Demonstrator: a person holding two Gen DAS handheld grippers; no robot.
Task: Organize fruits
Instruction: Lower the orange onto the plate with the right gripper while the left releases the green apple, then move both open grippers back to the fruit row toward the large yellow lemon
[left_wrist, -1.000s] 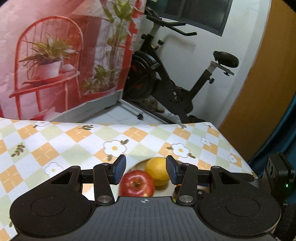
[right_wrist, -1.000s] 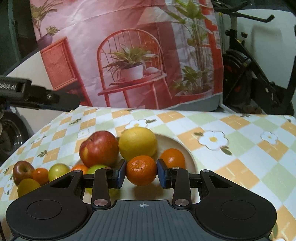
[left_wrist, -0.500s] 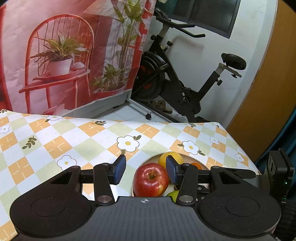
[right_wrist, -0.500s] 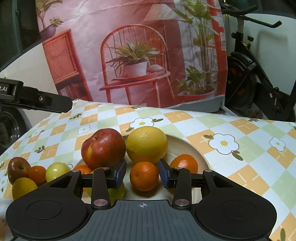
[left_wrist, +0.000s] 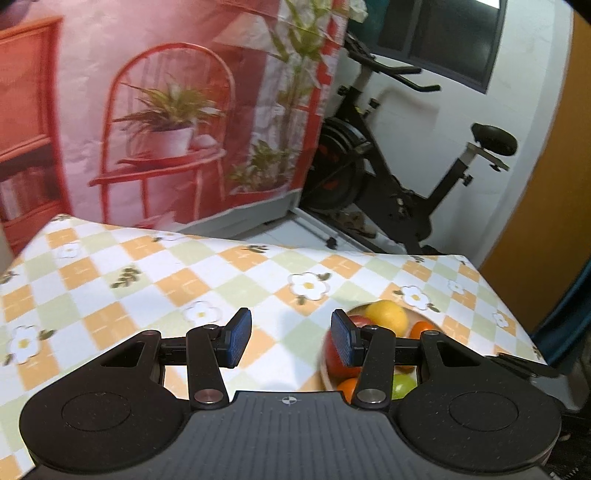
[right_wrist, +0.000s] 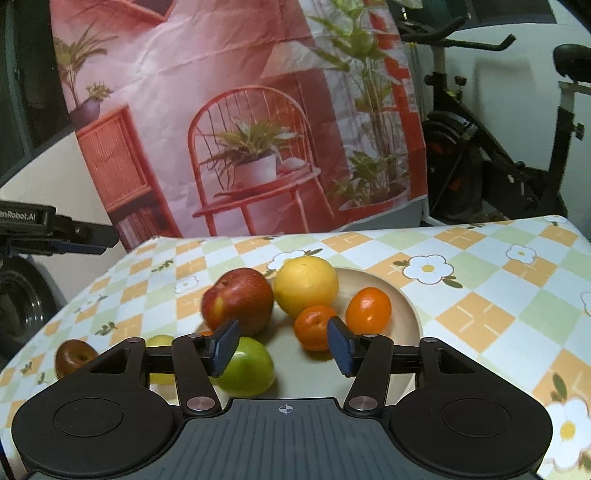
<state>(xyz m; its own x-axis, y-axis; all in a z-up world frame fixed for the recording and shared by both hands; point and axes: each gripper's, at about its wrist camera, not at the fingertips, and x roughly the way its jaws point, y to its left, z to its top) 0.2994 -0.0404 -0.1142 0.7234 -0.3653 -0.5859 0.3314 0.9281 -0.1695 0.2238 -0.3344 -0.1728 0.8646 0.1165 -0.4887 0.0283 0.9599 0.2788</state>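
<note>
The right claw (right_wrist: 282, 345) has just been opening its jaws and now stands apart with nothing gripped, hanging over the near part of the pale plate (right_wrist: 408, 306) at the centre of its frame. On that plate a red apple (right_wrist: 238, 301) sits touching a big yellow citrus (right_wrist: 306, 284). A small mandarin (right_wrist: 312, 325) lies just in front of the citrus, free of the pads, with a second orange fruit (right_wrist: 368, 308) beside it to the right. A green apple (right_wrist: 245, 365) shows behind the claw's left pad. At the lower left of the frame, off the plate on the checked bench (right_wrist: 480, 314), rests a dark red fruit (right_wrist: 74, 356).

The left claw (left_wrist: 290, 341) is open and empty over bare cloth. In its view the plate of fruit (left_wrist: 384, 315) sits at lower right, partly behind the right finger.
</note>
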